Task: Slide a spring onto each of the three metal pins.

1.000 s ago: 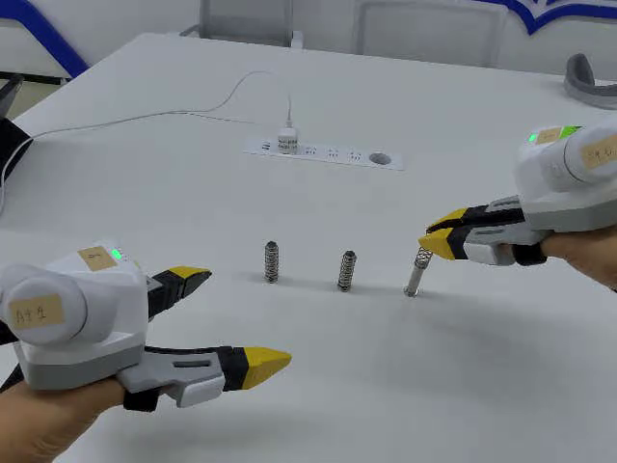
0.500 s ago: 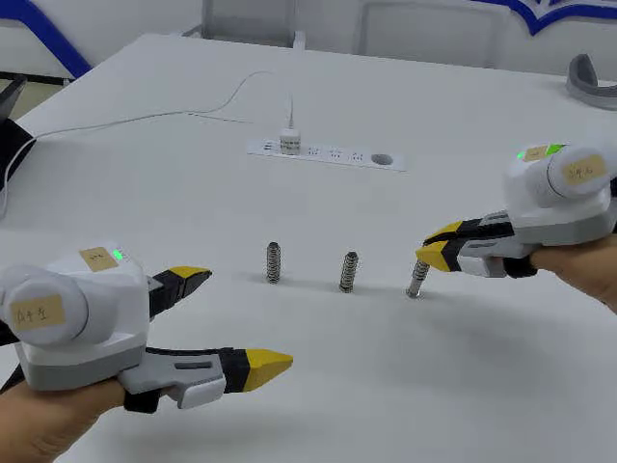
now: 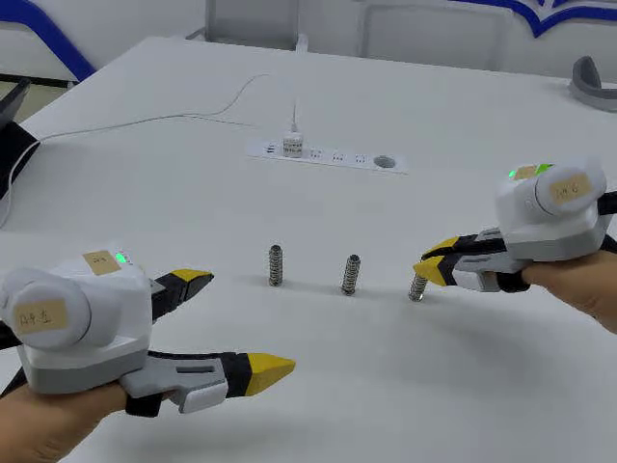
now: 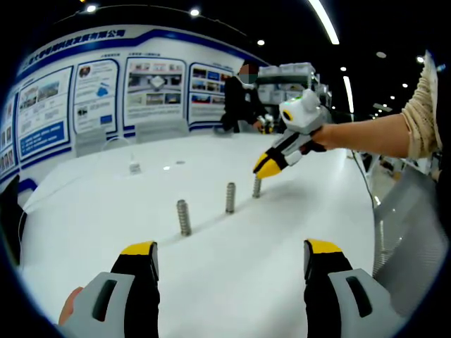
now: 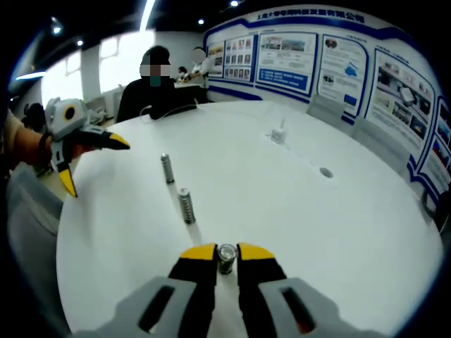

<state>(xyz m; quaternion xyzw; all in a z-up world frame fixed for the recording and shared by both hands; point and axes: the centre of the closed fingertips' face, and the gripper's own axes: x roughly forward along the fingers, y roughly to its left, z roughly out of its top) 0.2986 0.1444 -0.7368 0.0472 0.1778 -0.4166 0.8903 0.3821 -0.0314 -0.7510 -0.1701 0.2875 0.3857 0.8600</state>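
Right tongs (image 5: 226, 253), spring (image 3: 417, 287) pinched between tips

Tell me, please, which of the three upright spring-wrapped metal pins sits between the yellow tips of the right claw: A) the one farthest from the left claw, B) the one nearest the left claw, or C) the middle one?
A: the right claw has its yellow tips on either side of the top of the end spring-wrapped metal pin, while the middle pin and the nearest pin stand free, and the left claw hangs open.
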